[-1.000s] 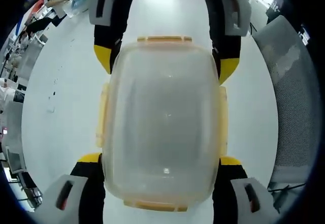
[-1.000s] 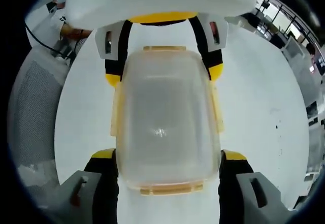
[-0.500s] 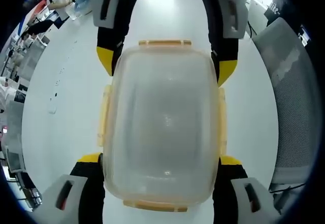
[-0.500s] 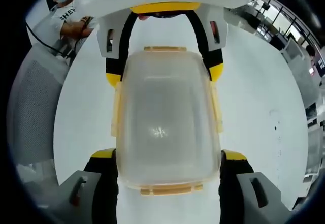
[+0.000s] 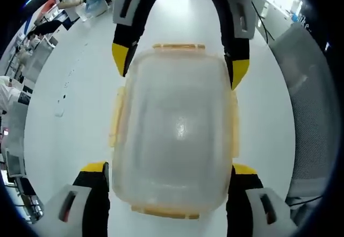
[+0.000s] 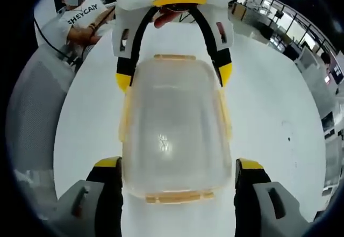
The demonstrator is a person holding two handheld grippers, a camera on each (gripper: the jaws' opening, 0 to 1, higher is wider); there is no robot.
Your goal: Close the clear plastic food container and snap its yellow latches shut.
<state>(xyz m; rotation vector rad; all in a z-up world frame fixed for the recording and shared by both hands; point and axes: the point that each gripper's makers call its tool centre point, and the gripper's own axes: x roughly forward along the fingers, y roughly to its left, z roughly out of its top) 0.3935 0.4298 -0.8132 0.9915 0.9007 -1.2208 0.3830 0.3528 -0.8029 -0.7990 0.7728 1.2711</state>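
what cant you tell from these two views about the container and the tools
- Left gripper view: whether the yellow latches are snapped; fisheye blur.
- Right gripper view: the container hides any contact with the right tool.
- Left gripper view: the container's contents; frosted lid.

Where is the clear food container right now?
The clear food container sits mid-frame on the white table in both views, between the left gripper and the right gripper facing it.
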